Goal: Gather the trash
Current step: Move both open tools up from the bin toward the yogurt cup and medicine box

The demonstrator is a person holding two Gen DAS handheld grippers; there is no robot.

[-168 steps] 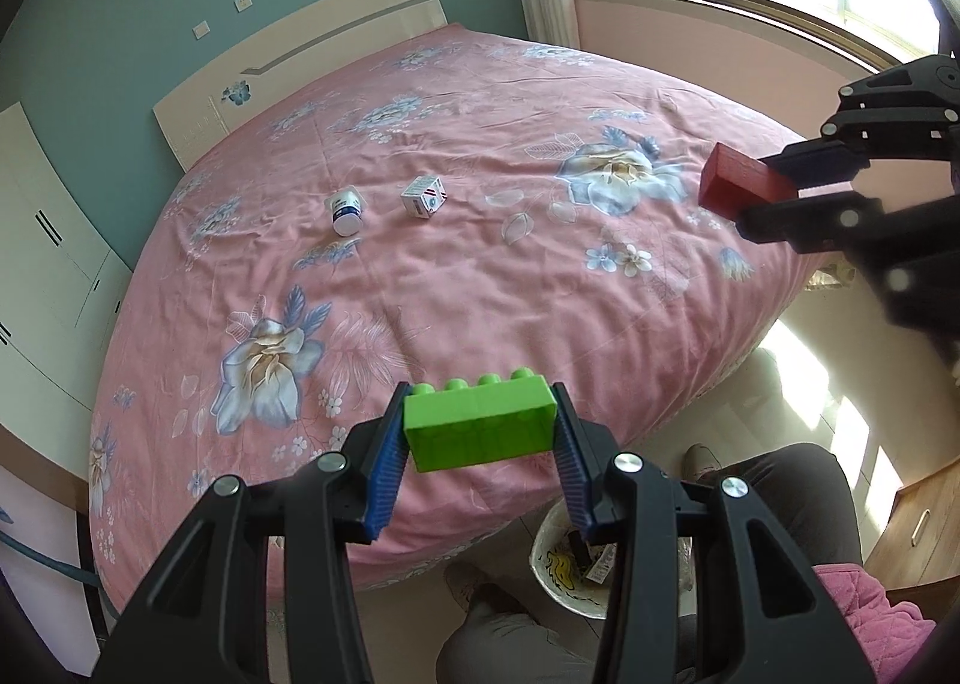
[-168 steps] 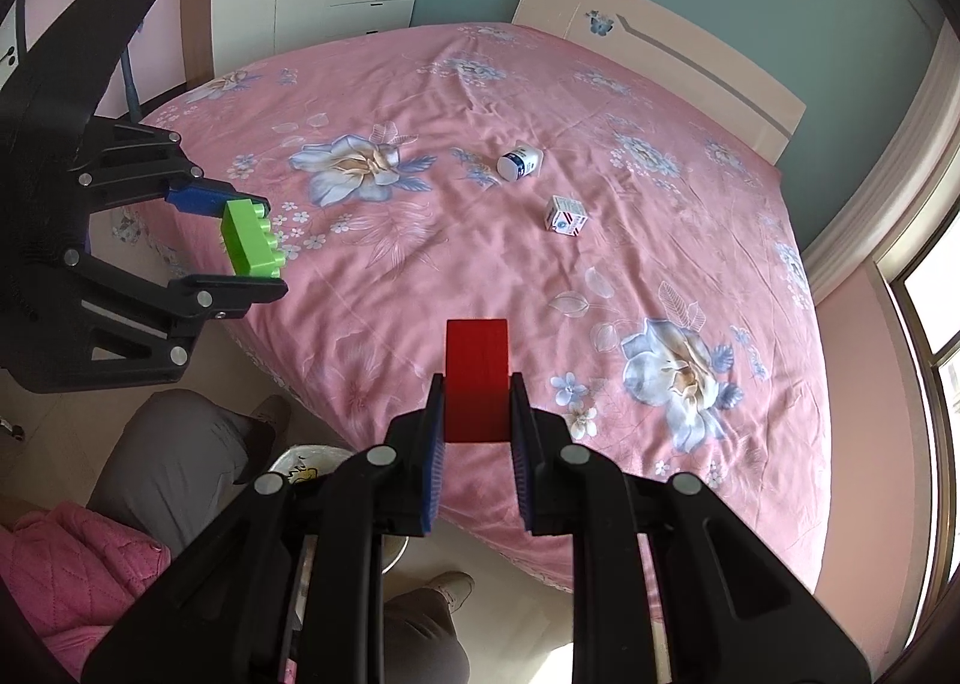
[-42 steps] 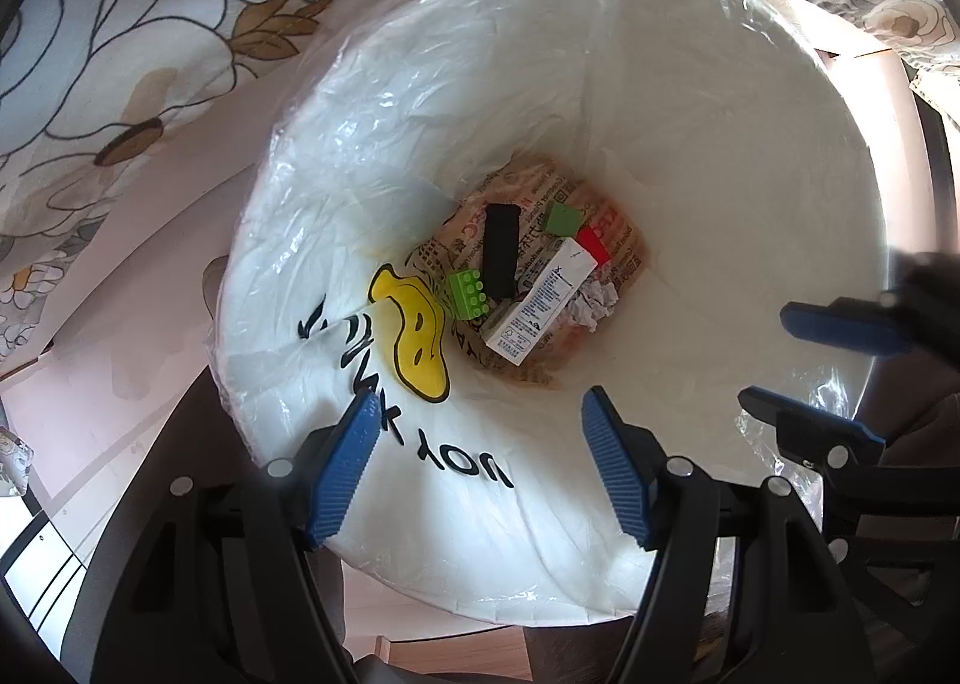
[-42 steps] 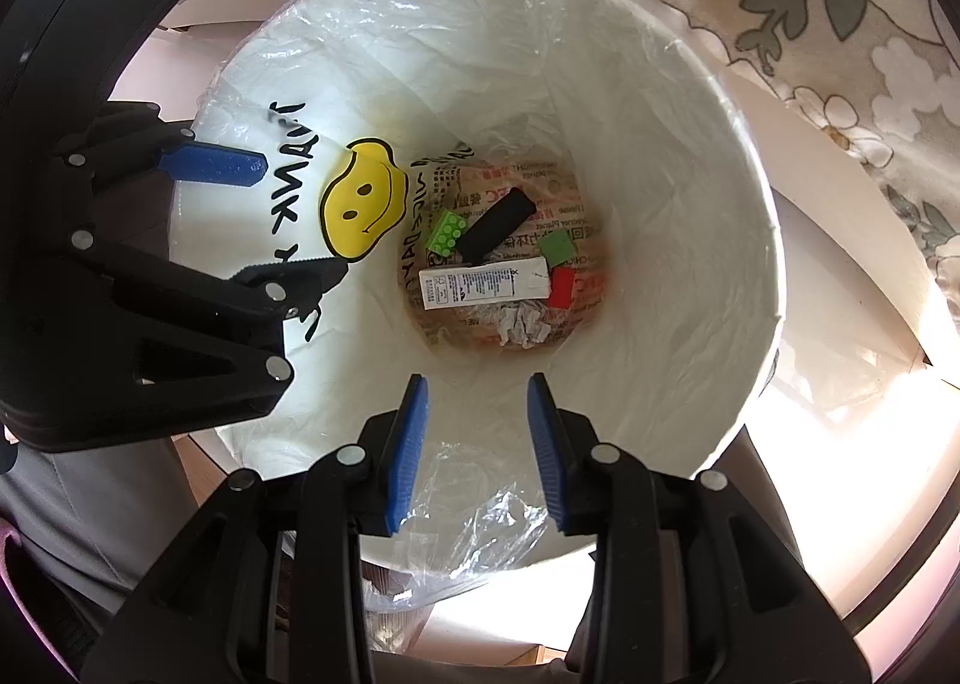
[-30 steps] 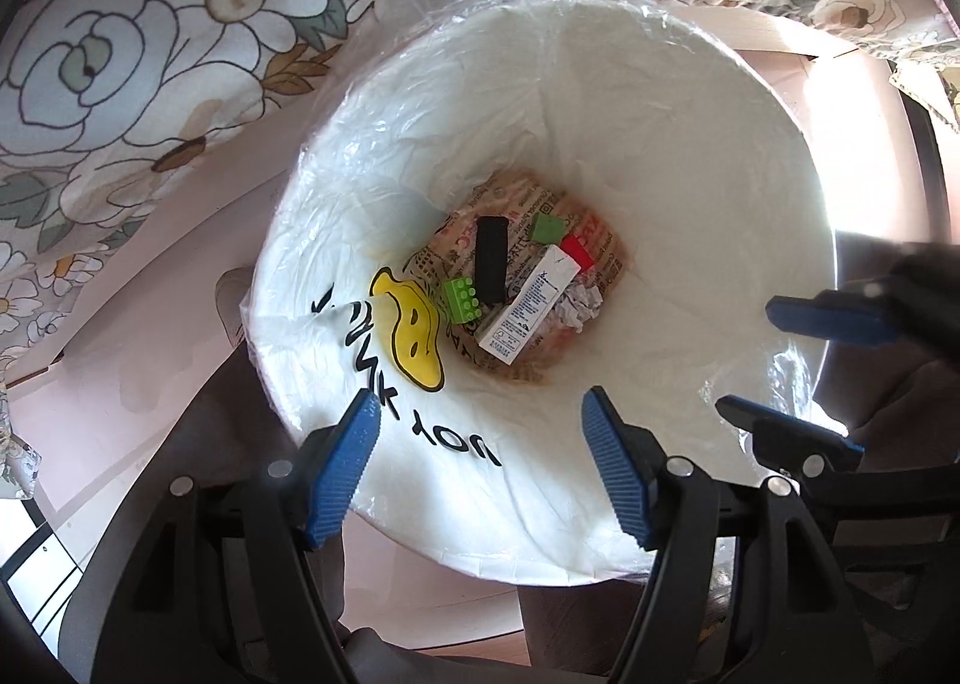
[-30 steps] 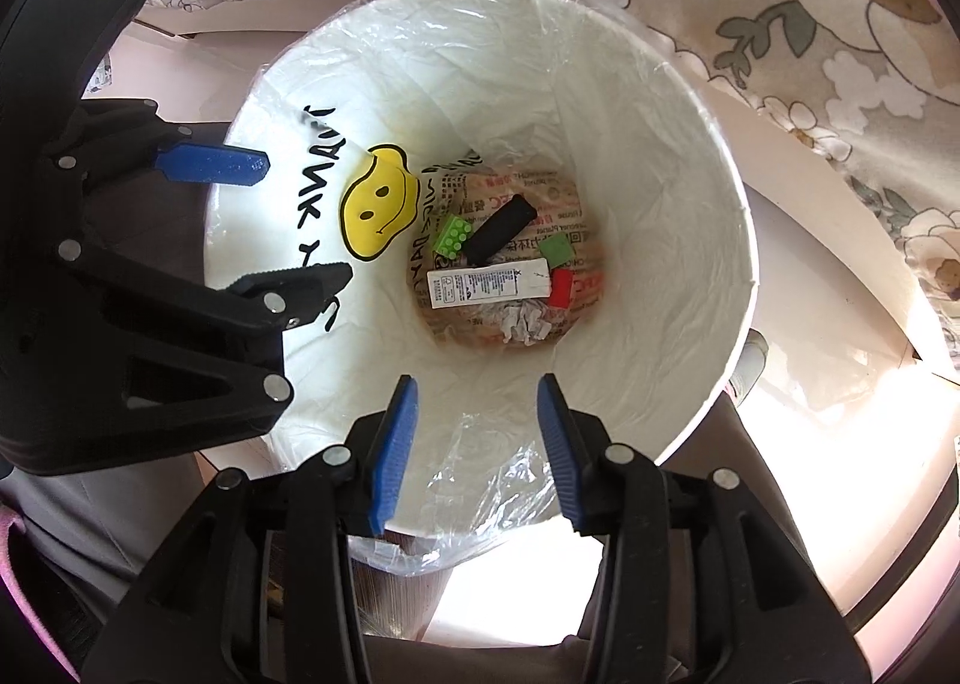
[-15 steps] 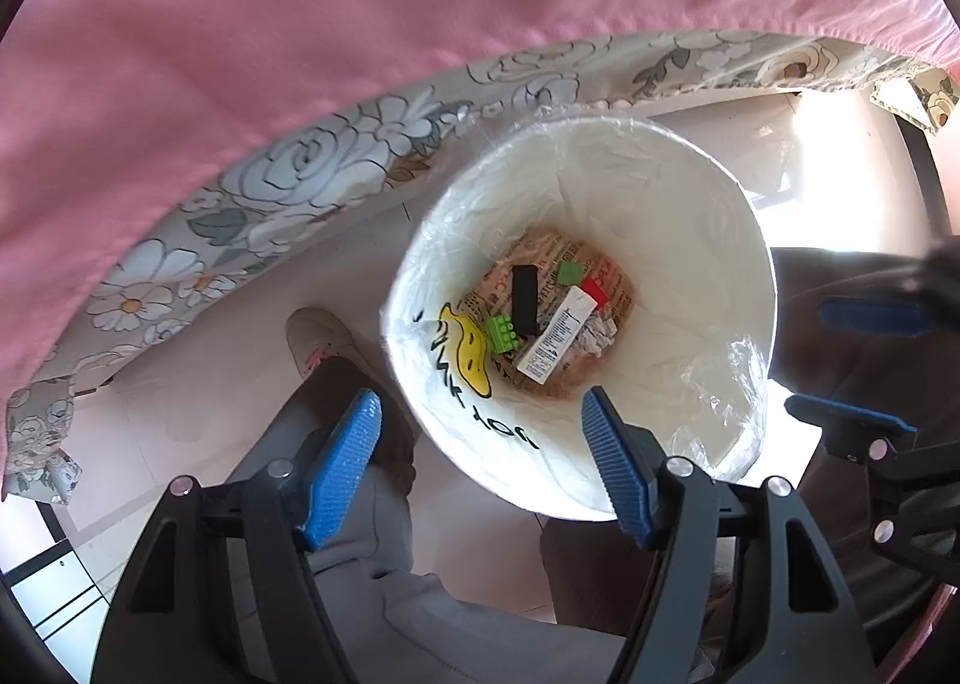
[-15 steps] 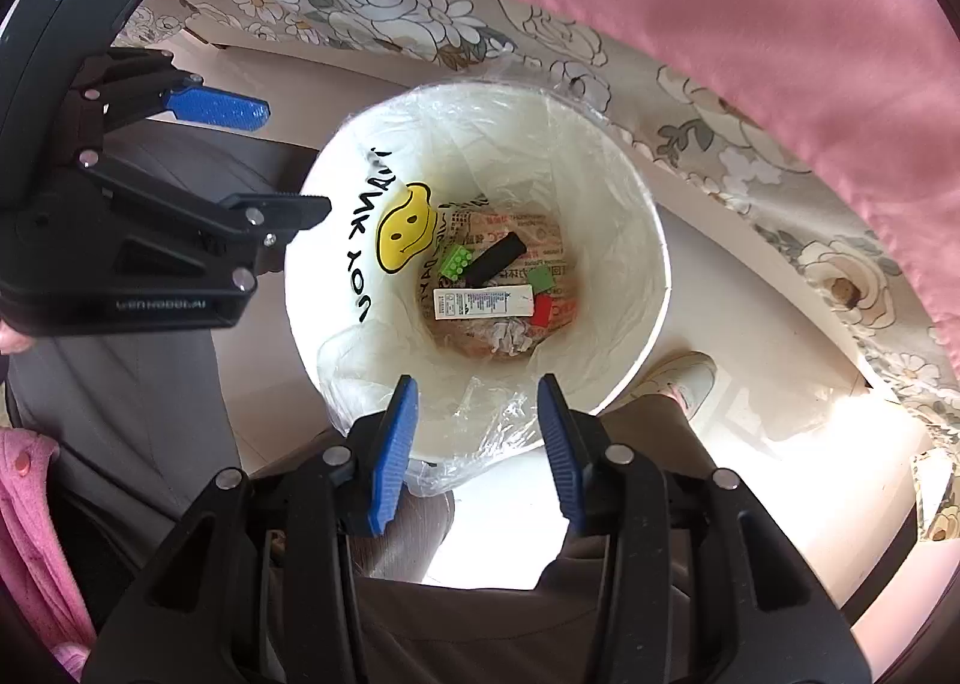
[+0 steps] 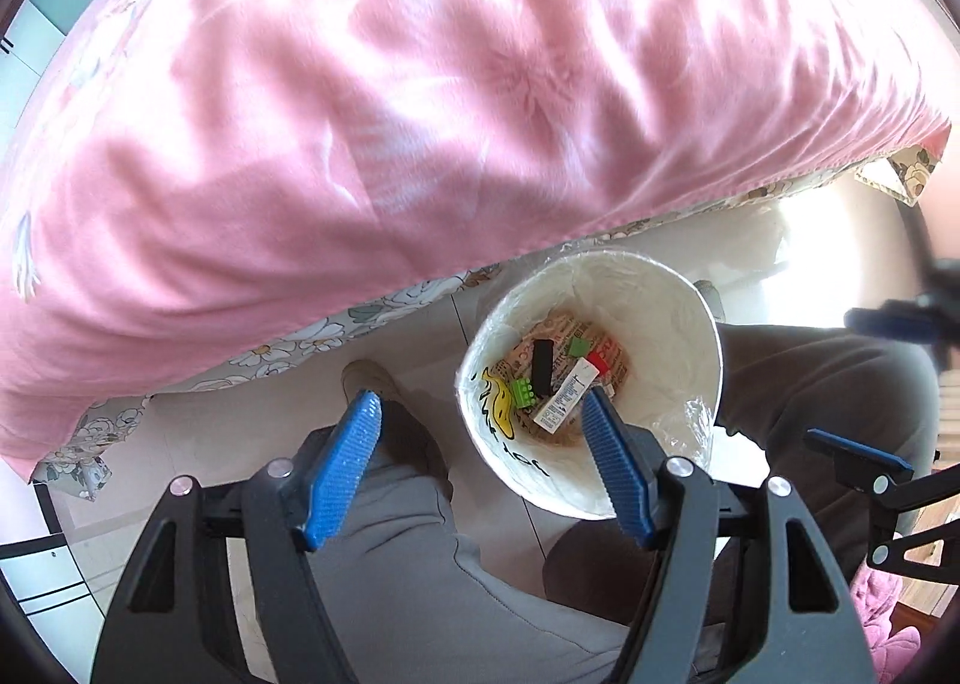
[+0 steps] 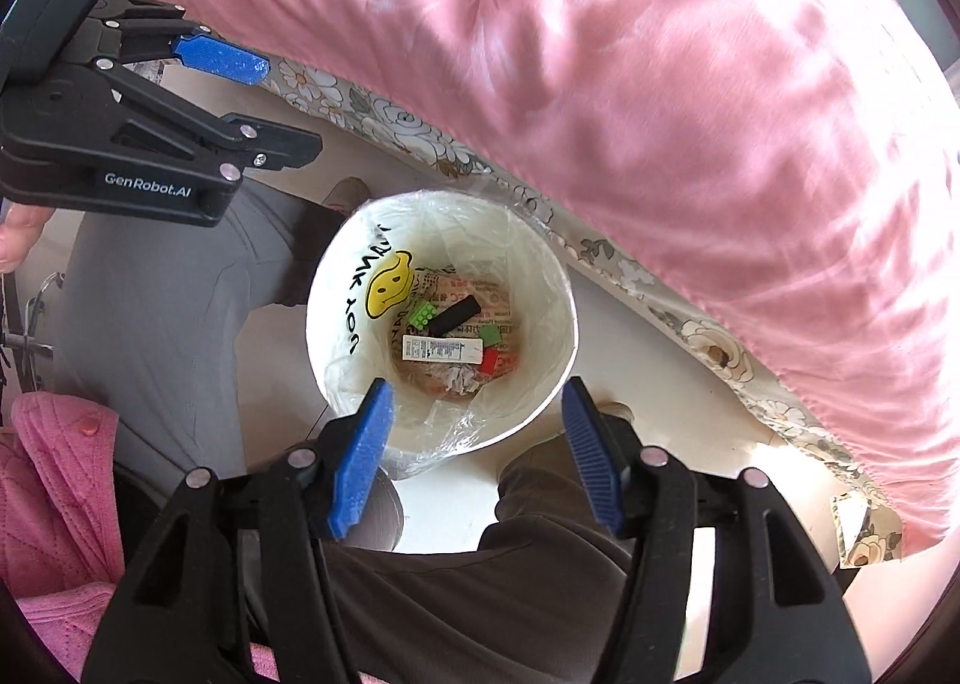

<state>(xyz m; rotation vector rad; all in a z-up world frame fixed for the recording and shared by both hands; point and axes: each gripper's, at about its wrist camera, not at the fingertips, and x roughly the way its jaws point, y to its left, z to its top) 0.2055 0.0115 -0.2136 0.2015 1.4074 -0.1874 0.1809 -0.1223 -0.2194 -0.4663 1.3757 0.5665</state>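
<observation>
1. Nearest in the left wrist view is the left gripper. Its blue pads stand wide apart and nothing is between them.
2. Nearest in the right wrist view is the right gripper. Its jaws have just been opening, they are wide now, and they hold nothing.
3. Under both grippers are the grey trousers of the person, and a pink sleeve at the side.
4. Between the legs stands the white bin with a clear liner. At its bottom lie a green block, a black piece, a white tube, a small green piece and a red block.
5. I judge that this part of the task is done: these pieces are already inside the bin. If more trash is left on the bed, I cannot tell, because the pink bedcover is blurred.
6. Writing: "GenRobot.AI" can be read on the left gripper. The bin has a yellow smiley face and black letters which I cannot read.
</observation>
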